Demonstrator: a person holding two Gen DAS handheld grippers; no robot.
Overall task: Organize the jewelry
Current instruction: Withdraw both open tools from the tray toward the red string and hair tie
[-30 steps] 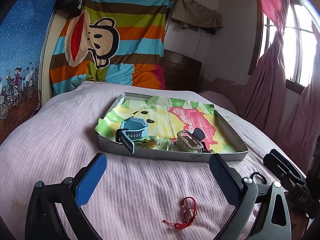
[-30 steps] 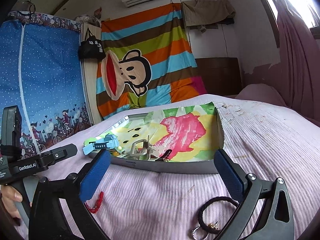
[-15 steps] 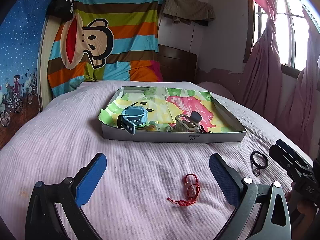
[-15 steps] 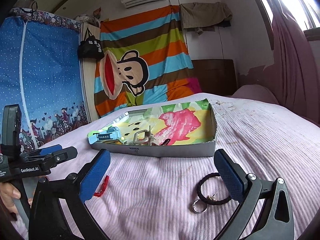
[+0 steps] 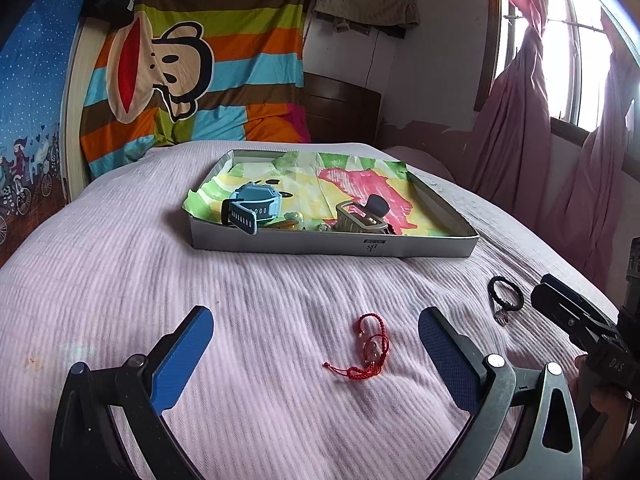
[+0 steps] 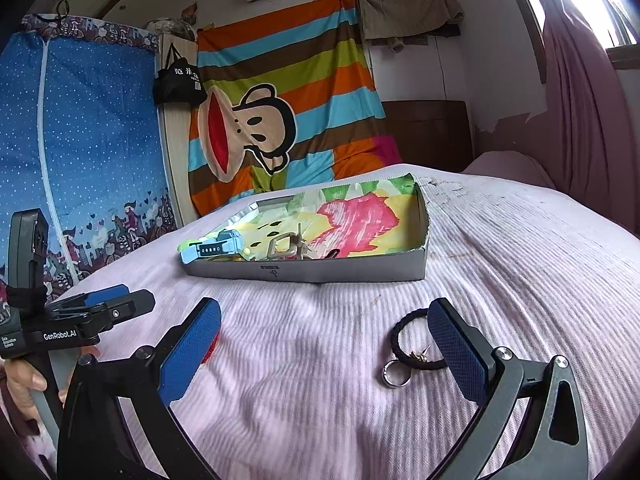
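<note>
A red string bracelet (image 5: 370, 346) lies on the pink bedspread between the fingers of my open, empty left gripper (image 5: 316, 334). A black hair tie (image 6: 416, 340) with a silver ring (image 6: 396, 375) and small charm lies just inside the right finger of my open, empty right gripper (image 6: 324, 336); it also shows in the left wrist view (image 5: 505, 296). A shallow grey tray (image 5: 332, 245) with colourful paper holds a blue watch (image 5: 256, 206), a beige hair clip (image 5: 358, 220) and small pieces. The tray also shows in the right wrist view (image 6: 304, 274).
The other gripper shows at the right edge of the left wrist view (image 5: 580, 320) and at the left of the right wrist view (image 6: 80, 316). A striped monkey blanket (image 5: 192, 64) hangs behind the bed. Pink curtains (image 5: 520, 128) hang at the right.
Both grippers have pulled back from the tray and lowered. The red bracelet and the black hair tie now lie farther up between the fingers. Both stay open.
</note>
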